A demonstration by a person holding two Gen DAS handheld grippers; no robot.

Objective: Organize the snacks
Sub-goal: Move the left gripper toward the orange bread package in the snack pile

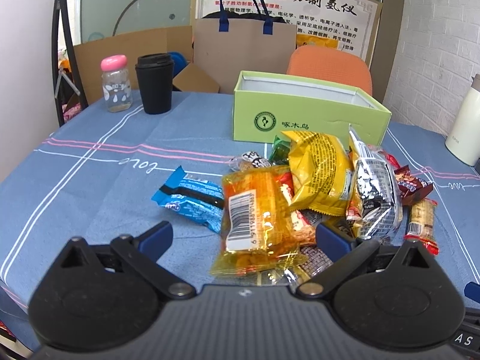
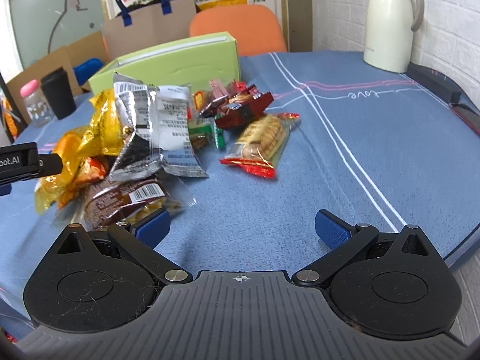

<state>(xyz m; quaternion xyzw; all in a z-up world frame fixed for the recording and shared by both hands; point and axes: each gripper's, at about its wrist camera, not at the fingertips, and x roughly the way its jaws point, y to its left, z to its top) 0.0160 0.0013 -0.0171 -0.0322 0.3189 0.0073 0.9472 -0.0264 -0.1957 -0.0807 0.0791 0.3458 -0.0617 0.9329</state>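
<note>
A pile of snack packets lies on the blue tablecloth in front of an open green box (image 1: 306, 111). My left gripper (image 1: 243, 237) is open, its blue pads on either side of an orange-yellow packet (image 1: 255, 210) with a barcode. Beside it lie a blue packet (image 1: 192, 198), a yellow bag (image 1: 321, 174) and a silver bag (image 1: 375, 192). My right gripper (image 2: 243, 229) is open and empty over bare cloth, right of the pile. In the right wrist view I see the silver bag (image 2: 156, 129), a cracker packet (image 2: 264, 141), a brown packet (image 2: 120, 198) and the green box (image 2: 180, 63).
A pink-capped bottle (image 1: 115, 84) and a black cup (image 1: 154, 84) stand at the back left. A white thermos jug (image 2: 390, 21) stands at the back right. A paper bag (image 1: 243, 51) and an orange chair (image 1: 330, 63) are behind the table.
</note>
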